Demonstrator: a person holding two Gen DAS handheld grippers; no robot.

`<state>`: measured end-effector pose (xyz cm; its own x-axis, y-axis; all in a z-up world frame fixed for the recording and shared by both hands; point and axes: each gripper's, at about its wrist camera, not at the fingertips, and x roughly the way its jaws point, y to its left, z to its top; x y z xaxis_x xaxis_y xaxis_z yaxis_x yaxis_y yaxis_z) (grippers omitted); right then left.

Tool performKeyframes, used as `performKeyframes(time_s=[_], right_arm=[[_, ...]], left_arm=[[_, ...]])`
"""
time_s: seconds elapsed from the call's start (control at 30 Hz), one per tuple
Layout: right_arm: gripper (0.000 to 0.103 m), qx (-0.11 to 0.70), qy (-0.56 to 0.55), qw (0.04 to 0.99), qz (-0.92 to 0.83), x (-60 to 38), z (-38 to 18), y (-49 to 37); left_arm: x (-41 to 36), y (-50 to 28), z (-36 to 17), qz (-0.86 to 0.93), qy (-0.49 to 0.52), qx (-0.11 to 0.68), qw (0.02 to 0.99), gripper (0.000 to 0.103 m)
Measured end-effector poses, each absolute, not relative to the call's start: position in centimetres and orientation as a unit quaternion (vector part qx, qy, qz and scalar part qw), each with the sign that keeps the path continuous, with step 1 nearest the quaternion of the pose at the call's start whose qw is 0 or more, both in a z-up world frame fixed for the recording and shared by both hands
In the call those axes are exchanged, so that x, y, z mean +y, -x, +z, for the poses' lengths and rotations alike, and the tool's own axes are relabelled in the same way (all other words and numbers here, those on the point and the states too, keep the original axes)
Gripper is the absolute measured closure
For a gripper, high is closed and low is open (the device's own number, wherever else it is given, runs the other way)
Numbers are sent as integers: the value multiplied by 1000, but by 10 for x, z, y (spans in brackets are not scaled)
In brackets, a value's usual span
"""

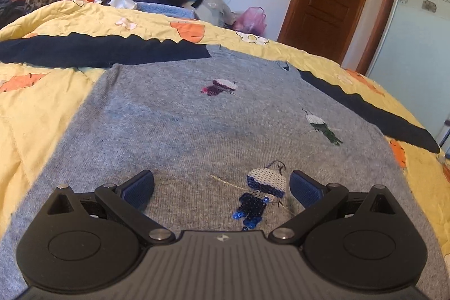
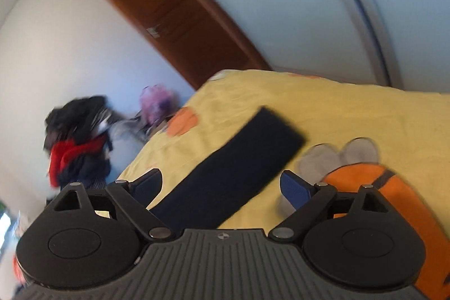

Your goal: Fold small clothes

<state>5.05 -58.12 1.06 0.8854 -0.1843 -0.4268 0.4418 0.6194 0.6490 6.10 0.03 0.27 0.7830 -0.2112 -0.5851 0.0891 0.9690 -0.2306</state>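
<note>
Left gripper [image 1: 222, 189] and right gripper [image 2: 220, 187] both gaping, grey sweater [image 1: 197, 131] flat lengthwise, collar away, navy sleeves sideways.

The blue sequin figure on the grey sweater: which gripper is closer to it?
Left. The left gripper hovers open right over the sequin figure on the grey sweater; the right gripper is open above a dark sleeve, elsewhere.

No readable text, numbers or brand names are showing in either view. A small round emblem is sitting on each gripper body, the left gripper [image 1: 222, 189] and right gripper [image 2: 220, 187], without legible letters.
</note>
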Motion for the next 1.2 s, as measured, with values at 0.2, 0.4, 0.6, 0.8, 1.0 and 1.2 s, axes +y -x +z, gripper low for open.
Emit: performKeyframes(time_s=[0.2, 0.4, 0.6, 0.8, 1.0, 1.2], right_arm=[[14, 174, -454, 854, -184, -600, -24, -78], [34, 169, -443, 856, -205, -607, -22, -115], [85, 182, -392, 864, -260, -599, -16, -113], [85, 155, -274, 938, -147, -507, 35, -138], [85, 217, -210, 952, 35, -349, 27, -195], [71, 289, -123, 949, 34, -248, -20, -212]], left_arm=[[-2, -62, 3, -75, 78, 323, 940, 0], [-3, -62, 3, -75, 79, 323, 940, 0], [-3, -64, 3, -77, 84, 322, 940, 0], [1, -64, 3, -81, 95, 319, 939, 0], [2, -64, 3, -83, 99, 318, 939, 0], [4, -63, 3, -86, 100, 318, 939, 0]])
